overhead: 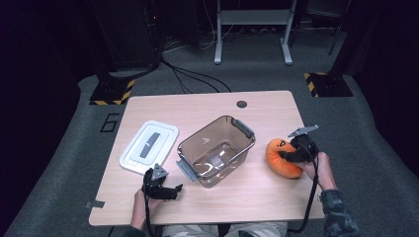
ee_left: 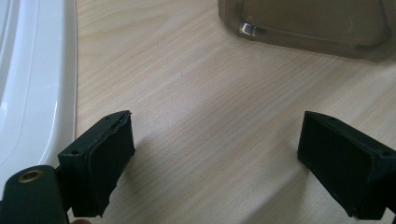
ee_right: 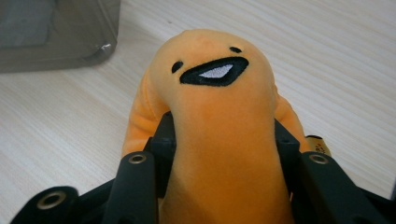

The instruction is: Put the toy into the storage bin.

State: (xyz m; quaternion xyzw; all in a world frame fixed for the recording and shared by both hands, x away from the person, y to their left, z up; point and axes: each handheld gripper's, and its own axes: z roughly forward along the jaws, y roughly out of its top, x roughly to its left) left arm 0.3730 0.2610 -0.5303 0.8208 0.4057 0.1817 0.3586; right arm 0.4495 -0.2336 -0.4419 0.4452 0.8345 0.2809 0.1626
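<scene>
An orange plush toy (overhead: 281, 157) with a stitched black mouth lies on the right side of the wooden table (overhead: 257, 197). My right gripper (overhead: 289, 154) is shut on it. In the right gripper view the two black jaws press into the sides of the plush toy (ee_right: 210, 88), which bulges up between them at my right gripper (ee_right: 224, 144). My left gripper (overhead: 174, 191) rests near the table's front edge, left of centre. Its jaws stand wide apart over bare wood, with nothing between them in the left gripper view (ee_left: 217, 161).
A clear brownish plastic container (overhead: 190, 138) with grey side latches stands open at the table's middle, seen also as a container corner (ee_left: 308, 23) and container wall (ee_right: 51, 32). Its white lid (overhead: 148, 145) lies flat to the left, the lid edge (ee_left: 32, 84) close to my left jaw.
</scene>
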